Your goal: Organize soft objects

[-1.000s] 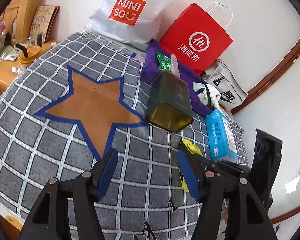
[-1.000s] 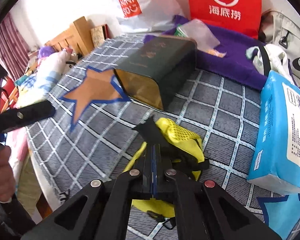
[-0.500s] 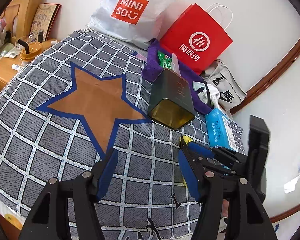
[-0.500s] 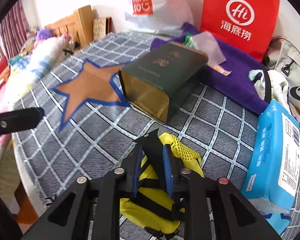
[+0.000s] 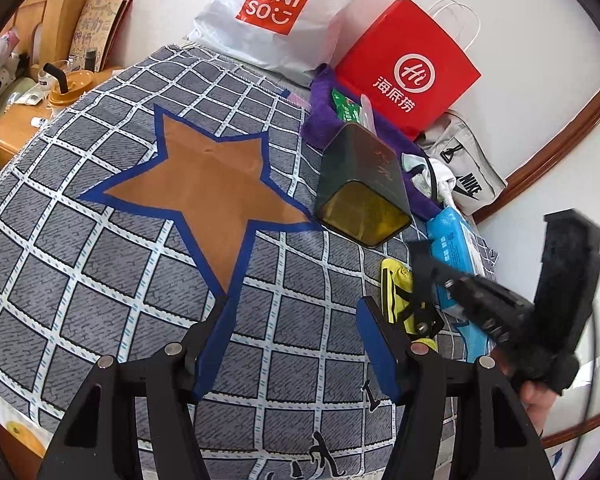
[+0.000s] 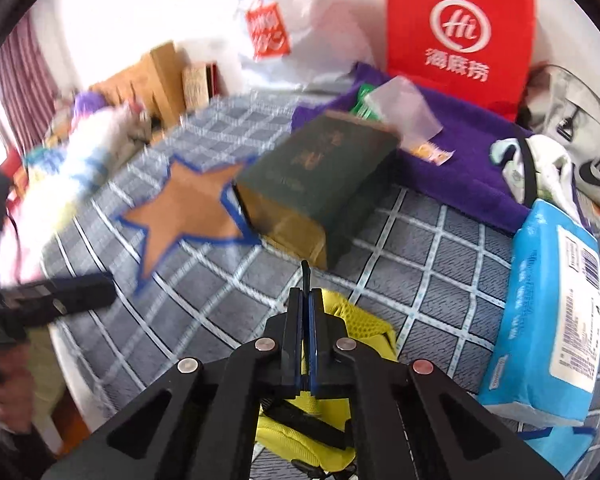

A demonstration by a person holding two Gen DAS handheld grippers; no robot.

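Right gripper [image 6: 306,300]: blue-padded fingers pressed together over the yellow mesh pouch [image 6: 352,320]; a thin black strap [image 6: 306,276] sticks up from between the tips, so it is pinched on the pouch's strap. In the left wrist view this gripper [image 5: 424,264] reaches in from the right, slightly blurred.
Left gripper [image 5: 294,344]: fingers wide apart, holding nothing, above the bedspread at the near edge.
Yellow mesh pouch: on the bedspread at the near right, just beside the wipes pack, near the tin's open mouth; in the left wrist view [image 5: 396,292] it lies right of the left gripper's right finger.
Green tin [image 5: 360,188]: dark green square tin lying on its side, gold-lined open end facing the cameras, at the right point of the star, its far end on the purple towel.
Bedspread [image 5: 100,264]: grey with a white grid, an orange star [image 5: 208,188] edged in blue.
Wipes pack [image 6: 548,312]: light blue soft pack, right of the pouch.
Purple towel [image 6: 460,160]: far right, carrying a green packet [image 5: 346,108] and clear plastic.
White cloth [image 6: 548,172]: crumpled with a black band, between towel and wipes pack.
Far edge by the wall: white Miniso bag [image 5: 276,12], red paper bag [image 5: 412,68], grey Nike bag [image 5: 464,176].
Far left: wooden bedside table [image 5: 16,124] with a cup.
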